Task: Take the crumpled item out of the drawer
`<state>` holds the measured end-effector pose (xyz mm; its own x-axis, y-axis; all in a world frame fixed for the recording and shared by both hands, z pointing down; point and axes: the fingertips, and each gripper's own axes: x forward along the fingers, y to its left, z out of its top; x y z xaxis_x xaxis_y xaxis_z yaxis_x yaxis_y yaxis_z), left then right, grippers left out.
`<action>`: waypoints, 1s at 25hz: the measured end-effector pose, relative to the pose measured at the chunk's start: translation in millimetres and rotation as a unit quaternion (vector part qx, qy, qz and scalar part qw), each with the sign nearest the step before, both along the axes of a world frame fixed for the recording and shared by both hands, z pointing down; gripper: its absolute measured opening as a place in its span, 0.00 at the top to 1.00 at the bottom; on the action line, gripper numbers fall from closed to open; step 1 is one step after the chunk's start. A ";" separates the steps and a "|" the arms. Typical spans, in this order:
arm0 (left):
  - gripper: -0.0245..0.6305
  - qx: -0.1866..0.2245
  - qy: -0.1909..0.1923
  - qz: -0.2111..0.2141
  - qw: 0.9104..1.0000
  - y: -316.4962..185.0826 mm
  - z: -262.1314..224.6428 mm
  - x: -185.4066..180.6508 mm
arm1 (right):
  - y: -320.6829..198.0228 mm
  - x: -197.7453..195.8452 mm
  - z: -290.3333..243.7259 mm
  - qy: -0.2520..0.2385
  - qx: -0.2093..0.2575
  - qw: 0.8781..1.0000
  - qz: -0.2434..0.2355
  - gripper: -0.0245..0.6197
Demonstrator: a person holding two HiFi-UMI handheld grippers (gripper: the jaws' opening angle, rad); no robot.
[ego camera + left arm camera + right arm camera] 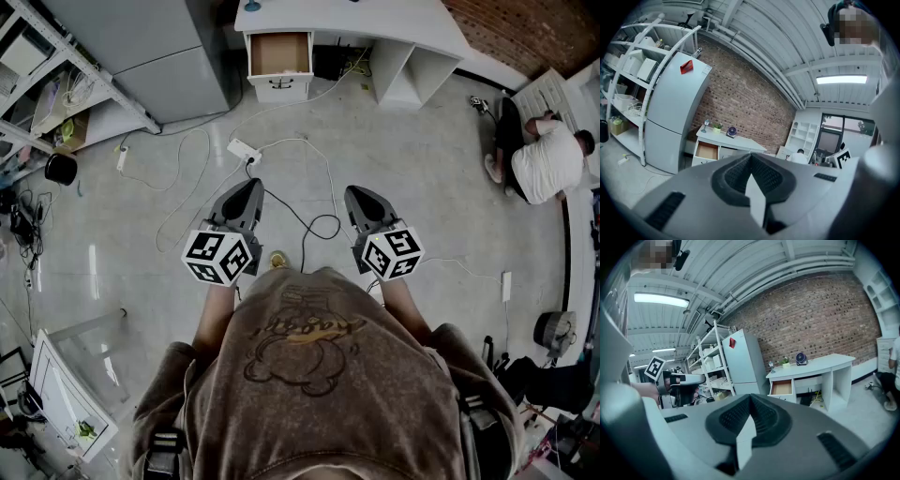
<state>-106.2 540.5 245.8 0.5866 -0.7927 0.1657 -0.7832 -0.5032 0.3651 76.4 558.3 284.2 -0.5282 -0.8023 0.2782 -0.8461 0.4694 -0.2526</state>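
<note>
The pulled-out white wooden drawer (279, 53) lay well ahead, nearer our left gripper (251, 187) than right gripper (356, 195); both closed, empty.

- Workshop-style lab space, not a home.
- Bare concrete floor (422, 178), with loose cables (302, 248) and a power strip (244, 148) trailing across it.
- Exposed brick wall (811, 310); open ceiling with pipes (787, 268) and a strip light (661, 300).
- Open metal shelving (710, 362) stacked with boxes and gear, next to a tall grey fridge (743, 359).
- White desk (375, 17) with one drawer (279, 53) open and a small fan (801, 358) on top.
- Another person (548, 164) crouched on the floor at the far side.
</note>
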 end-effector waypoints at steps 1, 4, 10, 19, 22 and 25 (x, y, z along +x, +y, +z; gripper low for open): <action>0.95 0.000 0.000 0.001 1.000 -1.0 0.6 0.0 | -1.8 -1.0 -0.2 0.001 0.002 1.000 0.000 0.97; 0.95 0.001 0.002 0.004 1.000 -3.4 2.4 -0.6 | -7.1 -2.9 -0.6 0.004 0.006 1.000 0.001 0.97; 0.95 -0.003 0.010 0.008 1.000 -14.7 8.7 -9.8 | -18.5 -10.3 1.6 0.010 0.001 1.000 0.007 0.97; 0.95 -0.005 0.017 0.035 0.999 -39.9 14.7 -42.0 | -39.9 -45.0 10.4 0.012 -0.001 1.000 0.019 0.97; 0.95 -0.007 0.014 0.045 0.999 -52.3 19.1 -45.9 | -47.6 -51.0 11.6 0.012 -0.002 1.000 0.028 0.97; 0.95 -0.013 0.023 0.048 0.999 -64.5 21.9 -47.1 | -54.8 -51.1 15.5 0.014 -0.006 0.999 0.034 0.97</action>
